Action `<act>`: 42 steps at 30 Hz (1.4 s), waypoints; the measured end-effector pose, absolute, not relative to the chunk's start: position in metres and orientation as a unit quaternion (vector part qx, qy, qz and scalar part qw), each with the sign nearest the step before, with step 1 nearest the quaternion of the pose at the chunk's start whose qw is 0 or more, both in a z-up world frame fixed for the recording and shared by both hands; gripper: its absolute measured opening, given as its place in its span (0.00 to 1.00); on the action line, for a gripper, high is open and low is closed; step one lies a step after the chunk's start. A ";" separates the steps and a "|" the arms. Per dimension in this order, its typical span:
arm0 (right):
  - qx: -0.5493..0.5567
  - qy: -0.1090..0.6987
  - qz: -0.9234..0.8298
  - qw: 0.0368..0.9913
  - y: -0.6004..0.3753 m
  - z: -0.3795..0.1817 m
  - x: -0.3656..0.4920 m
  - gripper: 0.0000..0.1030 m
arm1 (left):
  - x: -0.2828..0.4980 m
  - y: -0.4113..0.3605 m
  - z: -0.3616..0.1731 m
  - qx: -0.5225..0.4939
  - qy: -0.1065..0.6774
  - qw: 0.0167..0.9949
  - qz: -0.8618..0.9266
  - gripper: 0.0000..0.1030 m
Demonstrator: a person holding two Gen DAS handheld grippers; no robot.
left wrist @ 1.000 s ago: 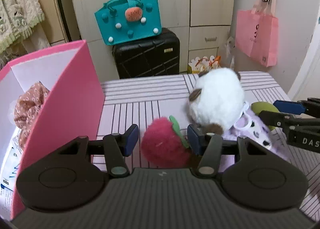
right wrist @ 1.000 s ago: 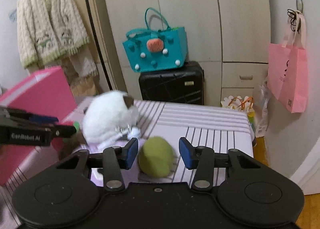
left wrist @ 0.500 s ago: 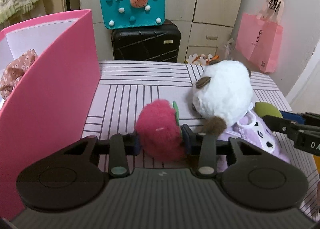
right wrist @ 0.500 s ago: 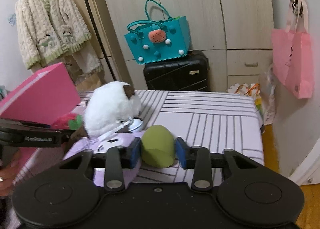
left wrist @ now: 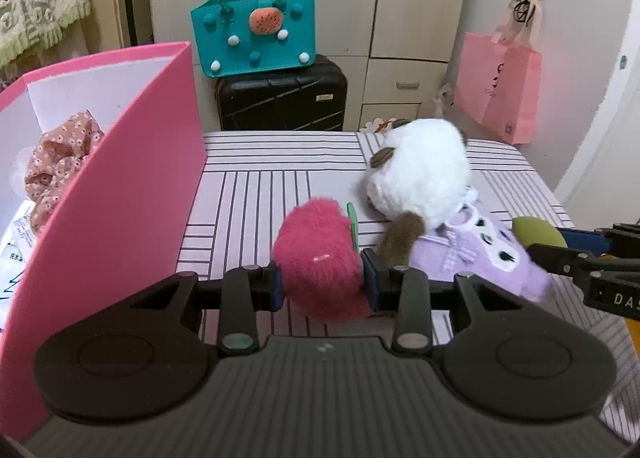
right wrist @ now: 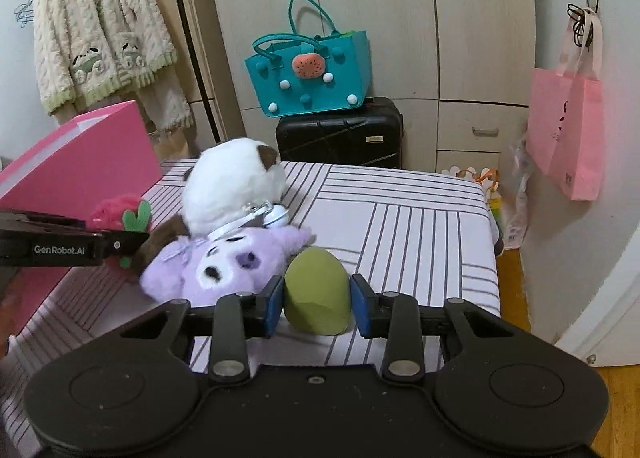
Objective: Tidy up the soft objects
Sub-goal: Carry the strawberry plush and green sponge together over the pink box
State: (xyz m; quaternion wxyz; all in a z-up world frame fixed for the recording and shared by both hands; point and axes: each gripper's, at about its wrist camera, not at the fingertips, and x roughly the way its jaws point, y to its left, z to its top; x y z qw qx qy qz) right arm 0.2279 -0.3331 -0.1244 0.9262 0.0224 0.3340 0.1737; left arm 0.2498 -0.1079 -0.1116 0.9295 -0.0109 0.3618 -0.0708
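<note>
The left gripper [left wrist: 323,283] is clamping its jaws on the pink plush strawberry [left wrist: 320,254]; the right gripper [right wrist: 316,304] is clamping the green plush [right wrist: 317,288]. Both remain on the table [right wrist: 420,218]; the floral scrunchie [left wrist: 56,162] is lying in the pink box [left wrist: 120,194].

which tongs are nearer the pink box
Left. The left tongs, shut on the red plush, sit right beside the pink box; the right tongs are across the table, holding the green toy.
</note>
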 end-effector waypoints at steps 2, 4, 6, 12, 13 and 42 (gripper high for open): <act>0.020 0.333 0.174 0.927 -0.333 -0.121 0.221 0.39 | 0.243 -0.107 -0.109 -0.011 0.360 0.930 -0.075 0.35; 0.014 0.329 0.168 0.929 -0.333 -0.117 0.213 0.39 | 0.236 -0.106 -0.107 -0.006 0.357 0.931 -0.078 0.35; 0.012 0.327 0.160 0.931 -0.334 -0.113 0.205 0.39 | 0.230 -0.105 -0.105 0.000 0.358 0.930 -0.084 0.35; 0.008 0.329 0.161 0.931 -0.330 -0.101 0.185 0.39 | 0.212 -0.097 -0.103 -0.007 0.371 0.922 -0.112 0.35; 0.008 0.330 0.164 0.930 -0.329 -0.100 0.182 0.39 | 0.208 -0.096 -0.103 -0.008 0.372 0.921 -0.116 0.35; 0.040 0.420 0.318 0.849 -0.260 -0.070 0.122 0.39 | 0.141 -0.049 -0.058 0.020 0.448 0.852 -0.270 0.35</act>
